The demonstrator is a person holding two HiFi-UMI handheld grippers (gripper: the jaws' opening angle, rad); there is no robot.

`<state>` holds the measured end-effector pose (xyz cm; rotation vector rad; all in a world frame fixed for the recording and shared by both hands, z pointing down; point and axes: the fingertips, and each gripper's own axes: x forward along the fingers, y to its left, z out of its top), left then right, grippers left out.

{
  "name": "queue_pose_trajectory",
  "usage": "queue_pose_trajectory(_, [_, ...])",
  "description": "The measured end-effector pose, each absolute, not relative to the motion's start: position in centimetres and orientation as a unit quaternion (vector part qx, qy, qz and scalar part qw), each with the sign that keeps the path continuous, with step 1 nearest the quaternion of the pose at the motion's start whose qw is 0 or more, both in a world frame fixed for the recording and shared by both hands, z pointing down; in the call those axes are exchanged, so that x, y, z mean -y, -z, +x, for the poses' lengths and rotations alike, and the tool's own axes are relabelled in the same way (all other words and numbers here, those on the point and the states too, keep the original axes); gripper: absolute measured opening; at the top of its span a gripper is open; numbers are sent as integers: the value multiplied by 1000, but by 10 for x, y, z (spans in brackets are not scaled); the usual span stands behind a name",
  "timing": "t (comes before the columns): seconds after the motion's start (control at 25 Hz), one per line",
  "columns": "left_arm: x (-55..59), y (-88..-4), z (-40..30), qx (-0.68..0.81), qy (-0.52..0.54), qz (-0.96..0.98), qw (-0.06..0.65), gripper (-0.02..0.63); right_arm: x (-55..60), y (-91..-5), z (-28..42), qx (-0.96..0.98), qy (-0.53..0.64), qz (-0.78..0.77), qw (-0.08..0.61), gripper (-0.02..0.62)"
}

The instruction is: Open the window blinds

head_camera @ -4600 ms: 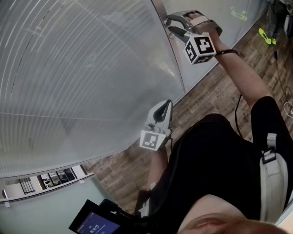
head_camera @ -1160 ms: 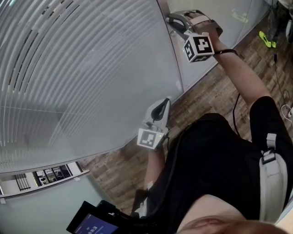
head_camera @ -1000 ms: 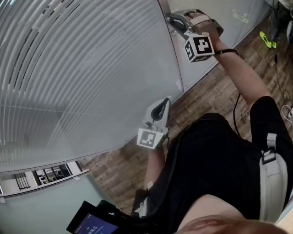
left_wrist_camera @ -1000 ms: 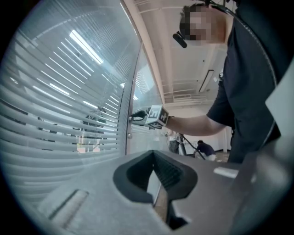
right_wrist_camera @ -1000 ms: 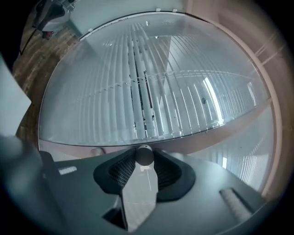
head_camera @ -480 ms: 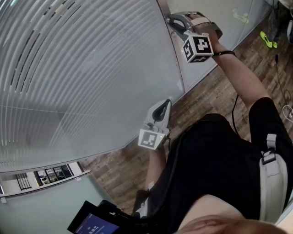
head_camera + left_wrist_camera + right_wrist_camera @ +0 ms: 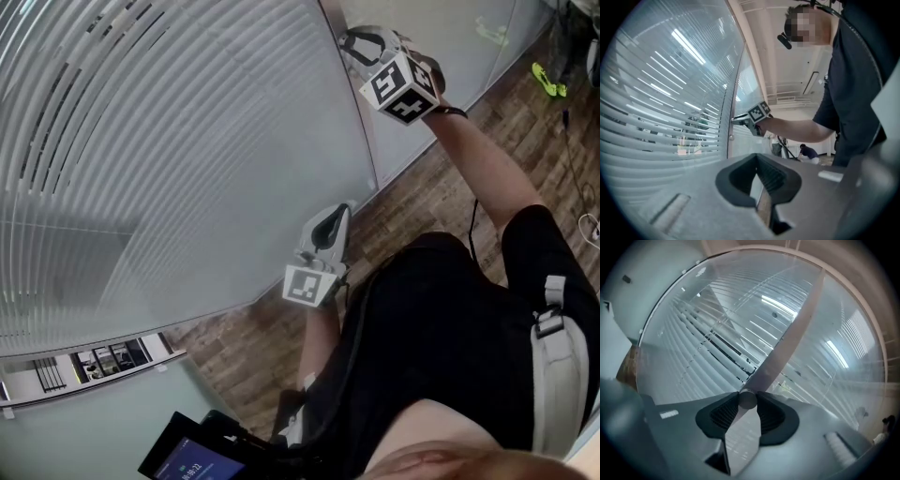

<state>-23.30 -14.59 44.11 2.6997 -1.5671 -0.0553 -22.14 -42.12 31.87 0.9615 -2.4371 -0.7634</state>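
Note:
Pale horizontal blinds [image 7: 169, 141] hang behind curved glass, their slats tilted so that dark gaps show at the upper left. A small round knob [image 7: 748, 399] sits on the upright frame post [image 7: 364, 131] at the pane's right edge. My right gripper [image 7: 360, 44] is shut on this knob, one pad on each side, and its marker cube [image 7: 401, 86] is rolled over. In the left gripper view, the right gripper [image 7: 736, 120] reaches the post from the right. My left gripper [image 7: 345, 210] hangs lower in front of the glass, shut and holding nothing.
Wooden floor [image 7: 422, 197] runs along the foot of the glass. A ledge [image 7: 94, 370] with small items lies at the lower left, and a dark screen [image 7: 187, 459] is by the person's body. Another person [image 7: 806, 152] crouches far off in the room.
My right gripper has rolled on the knob, turning its marker cube. The slats have tilted further since the earliest frame, with more dark gaps showing. The left gripper has stayed put.

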Motion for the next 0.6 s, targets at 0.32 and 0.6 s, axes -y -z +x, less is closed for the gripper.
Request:
queue_pose_trajectory(0.32, [149, -439, -233, 496, 20, 868, 13, 3, 425, -318, -225, 915, 136, 358, 130, 127])
queue_pose_trajectory(0.6, [149, -440, -232, 493, 18, 870, 15, 3, 430, -319, -219, 932, -8, 358, 63, 126])
